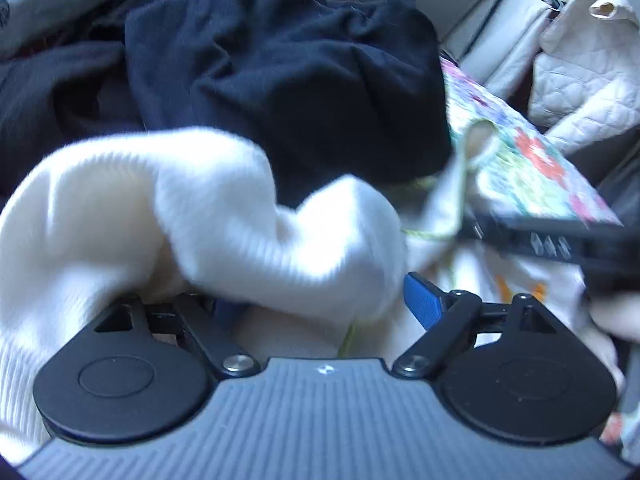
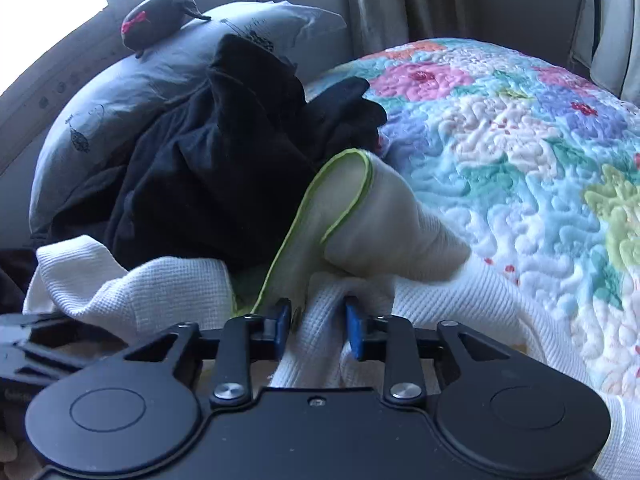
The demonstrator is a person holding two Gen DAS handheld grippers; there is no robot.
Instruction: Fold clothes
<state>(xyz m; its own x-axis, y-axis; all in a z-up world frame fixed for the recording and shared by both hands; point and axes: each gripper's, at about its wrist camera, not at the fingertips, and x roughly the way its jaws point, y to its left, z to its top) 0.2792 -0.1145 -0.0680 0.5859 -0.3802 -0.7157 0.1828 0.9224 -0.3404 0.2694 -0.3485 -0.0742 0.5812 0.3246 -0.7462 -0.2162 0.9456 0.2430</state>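
Left tongs (image 1: 324,308): jaws stand wide apart; the white waffle-knit garment (image 1: 168,208) is bunched over the left finger, but the pads do not press it.
White garment, left wrist view: fills the left and middle of the frame, blurred.
Dark clothes pile (image 1: 280,76): upper middle, behind the white garment.
Right tongs (image 2: 318,328): blue pads (image 2: 354,330) narrowed on a fold of the white garment (image 2: 320,344), gripping it.
Green-edged cloth (image 2: 348,200): middle of the right wrist view, above the tongs.
Grey pillow (image 2: 132,88): upper left.
Flowered quilt (image 2: 520,152): right side, on the bed, under the garment.
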